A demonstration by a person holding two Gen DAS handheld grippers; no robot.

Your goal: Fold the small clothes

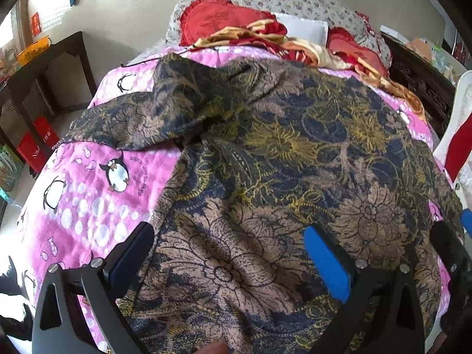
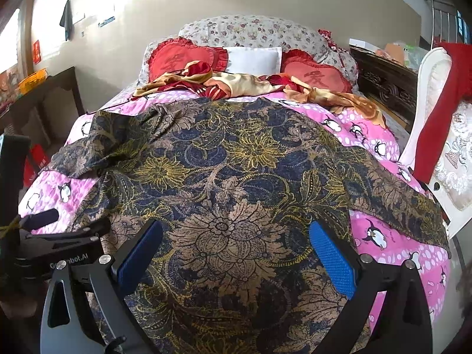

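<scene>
Left wrist view: the left gripper [image 1: 230,253] stands wide, nothing between its blue pads [image 1: 327,265], and hangs just above the near part of the garment [image 1: 265,153]. This dark floral garment lies spread over the pink penguin bedspread [image 1: 88,194] of the bed. One sleeve [image 1: 124,118] runs out to the left, rumpled, toward the bed's edge. At the far right edge the tip of the right gripper [image 1: 454,242] shows just beside the garment; from here I cannot tell how its jaws stand. Red cushions [image 1: 206,23] and a crumpled gold-and-red cloth [image 1: 265,38] lie at the head of the bed.

Right wrist view: the right gripper [image 2: 236,253] is also wide and empty, poised over the garment's large tan flower. The garment covers most of the bedspread [image 2: 383,247], with one sleeve [image 2: 398,194] reaching right toward a white chair [image 2: 427,94]. The left gripper [image 2: 59,236] appears at the left edge, near the garment's side.
</scene>
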